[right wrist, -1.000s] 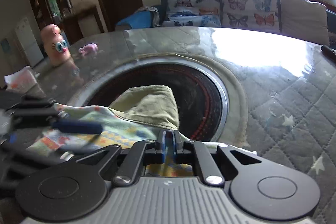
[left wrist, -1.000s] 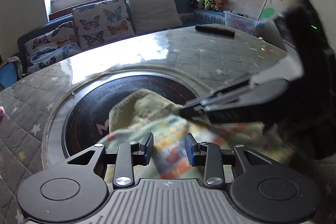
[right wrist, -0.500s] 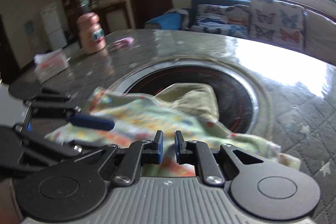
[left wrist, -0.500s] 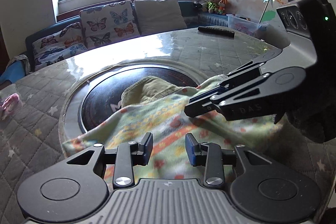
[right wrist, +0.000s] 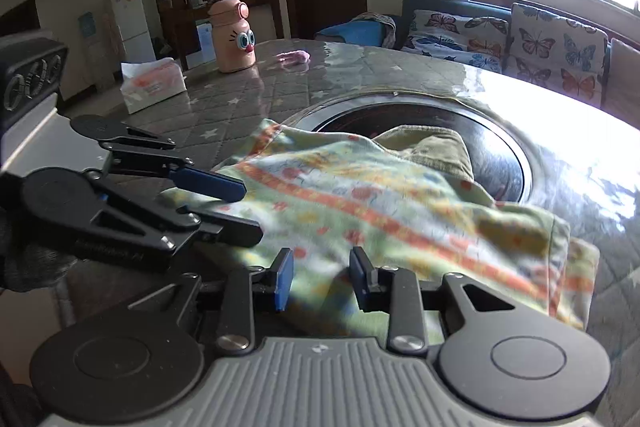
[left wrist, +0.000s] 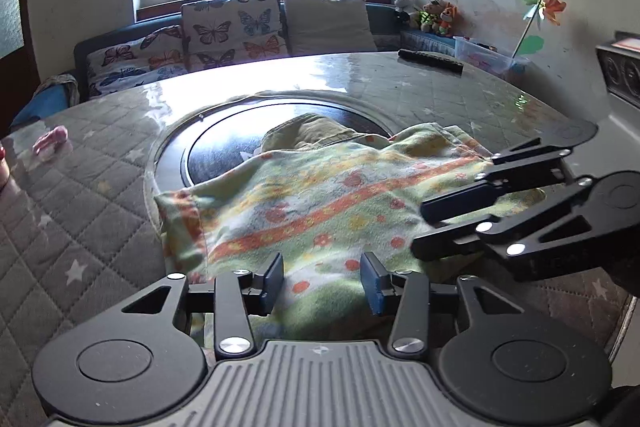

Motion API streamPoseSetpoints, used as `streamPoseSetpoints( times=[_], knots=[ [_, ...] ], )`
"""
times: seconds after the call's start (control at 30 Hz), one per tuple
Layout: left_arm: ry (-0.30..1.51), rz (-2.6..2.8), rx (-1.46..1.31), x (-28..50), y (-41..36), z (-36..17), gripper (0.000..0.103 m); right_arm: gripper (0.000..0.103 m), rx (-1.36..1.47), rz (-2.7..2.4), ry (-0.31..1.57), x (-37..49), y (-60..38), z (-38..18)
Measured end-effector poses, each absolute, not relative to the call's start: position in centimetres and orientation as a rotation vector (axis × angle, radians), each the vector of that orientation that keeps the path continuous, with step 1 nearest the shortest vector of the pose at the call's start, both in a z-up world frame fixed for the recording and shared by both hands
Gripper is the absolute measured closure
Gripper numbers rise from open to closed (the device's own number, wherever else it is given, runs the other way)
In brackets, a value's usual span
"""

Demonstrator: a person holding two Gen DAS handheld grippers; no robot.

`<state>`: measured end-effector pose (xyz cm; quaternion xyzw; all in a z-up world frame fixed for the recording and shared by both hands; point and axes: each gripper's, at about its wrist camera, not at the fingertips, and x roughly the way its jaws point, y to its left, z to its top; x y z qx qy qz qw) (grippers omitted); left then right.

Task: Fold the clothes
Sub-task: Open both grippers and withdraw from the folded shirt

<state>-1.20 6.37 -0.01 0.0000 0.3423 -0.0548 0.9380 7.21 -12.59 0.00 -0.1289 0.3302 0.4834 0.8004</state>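
The quilted tabletop (left wrist: 92, 187) fills both views, with a dark round inset (left wrist: 224, 143) at its centre. A patterned cloth (left wrist: 320, 211) lies across the inset's near rim, spreading from about 9 o'clock to 3 o'clock in the left wrist view, with an olive garment (left wrist: 316, 131) showing at its 12 o'clock edge, over the inset. A butterfly cushion (left wrist: 232, 27) sits on the sofa at 12 o'clock. In the right wrist view a pink bottle (right wrist: 233, 37) stands at 11 o'clock. The left gripper (left wrist: 322, 277) hovers over the cloth's near edge, its fingers spread and opening, nothing pinched. The right gripper (right wrist: 320, 279) is likewise over the cloth, fingers parted and opening, cloth below them but not gripped.
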Motion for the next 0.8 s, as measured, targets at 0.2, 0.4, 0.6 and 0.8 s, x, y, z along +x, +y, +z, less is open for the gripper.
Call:
streamPoseSetpoints(
  times=[0.2,0.4,0.6,0.8],
  knots=[
    [0.692,-0.093,-0.027,-2.1,6.7,-0.2,0.056,0.071,-0.175,0.914,0.742,7.6,-16.4,-0.4],
    [0.691,-0.085,-0.036,-2.4,6.9,-0.1,0.056,0.072,-0.125,0.825,0.762,8.0,-20.0,-0.8],
    [0.697,-0.083,-0.044,-2.0,7.1,0.2,0.056,0.071,-0.114,0.786,0.731,8.9,-20.7,0.4],
    [0.699,-0.056,-0.047,-1.0,7.8,0.4,0.056,0.071,-0.092,0.761,0.744,11.1,-19.3,-0.8]
  ],
)
